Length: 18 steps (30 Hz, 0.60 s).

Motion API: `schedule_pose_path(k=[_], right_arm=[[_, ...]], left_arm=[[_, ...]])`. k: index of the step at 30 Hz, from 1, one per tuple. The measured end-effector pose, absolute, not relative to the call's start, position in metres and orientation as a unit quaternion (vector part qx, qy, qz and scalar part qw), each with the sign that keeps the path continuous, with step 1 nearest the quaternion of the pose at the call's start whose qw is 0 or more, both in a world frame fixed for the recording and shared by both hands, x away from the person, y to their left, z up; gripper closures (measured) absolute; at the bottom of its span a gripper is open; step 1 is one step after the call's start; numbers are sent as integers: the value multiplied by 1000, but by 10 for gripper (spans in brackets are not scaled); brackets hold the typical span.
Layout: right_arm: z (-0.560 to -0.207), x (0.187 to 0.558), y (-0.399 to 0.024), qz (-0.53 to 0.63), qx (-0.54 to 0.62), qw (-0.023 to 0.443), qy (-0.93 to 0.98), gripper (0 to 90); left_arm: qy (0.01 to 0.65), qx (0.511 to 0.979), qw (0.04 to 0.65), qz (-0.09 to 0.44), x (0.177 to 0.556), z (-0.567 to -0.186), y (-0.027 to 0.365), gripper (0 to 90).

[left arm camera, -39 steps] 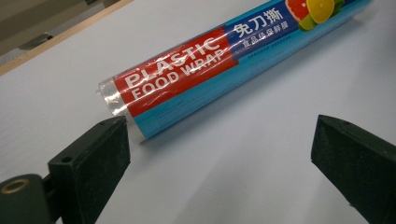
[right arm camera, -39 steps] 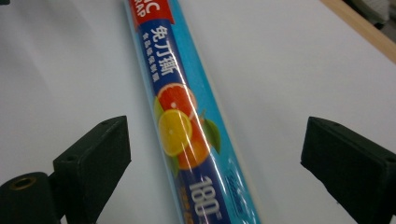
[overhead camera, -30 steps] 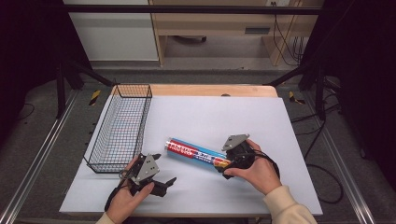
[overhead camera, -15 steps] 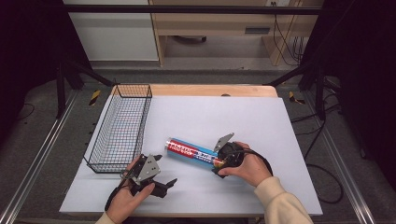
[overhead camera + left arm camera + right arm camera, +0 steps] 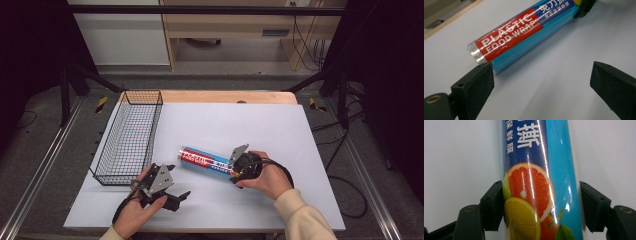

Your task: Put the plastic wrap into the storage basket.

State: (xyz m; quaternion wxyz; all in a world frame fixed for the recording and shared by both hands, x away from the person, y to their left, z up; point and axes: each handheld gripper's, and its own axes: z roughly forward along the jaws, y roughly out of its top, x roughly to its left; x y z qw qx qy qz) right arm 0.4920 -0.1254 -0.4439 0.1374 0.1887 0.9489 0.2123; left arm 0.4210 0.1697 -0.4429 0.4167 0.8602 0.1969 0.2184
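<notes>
White table [image 5: 280,125], dark lab floor around. My right gripper [image 5: 239,169] straddles the plastic food wrap roll [image 5: 206,161] at its fruit-printed end (grip not confirmed; small gaps visible). My left gripper [image 5: 172,196] sits spread, empty, near the wire basket [image 5: 131,135].

Food wrap roll [image 5: 206,161] lies on table sheet [image 5: 260,125], ahead of your right gripper [image 5: 239,166]; near end of roll sits between its jaws, one jaw at each side, as right gripper view confirms [image 5: 536,195]. Far end of roll lies just ahead and left of your left gripper [image 5: 167,192], outside its jaw gap [image 5: 506,47]. Wire basket [image 5: 131,135] stands on sheet directly ahead of left gripper, left of roll, apart from it. Left gripper sits left of and nearer you than right gripper.
</notes>
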Motion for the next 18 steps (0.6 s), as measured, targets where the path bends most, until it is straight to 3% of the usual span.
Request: schedule_pose_path(k=[18], right_arm=[[-369, 492, -153, 167, 115, 195, 960, 307]], left_arm=[[68, 891, 365, 259, 468, -369, 124, 60]])
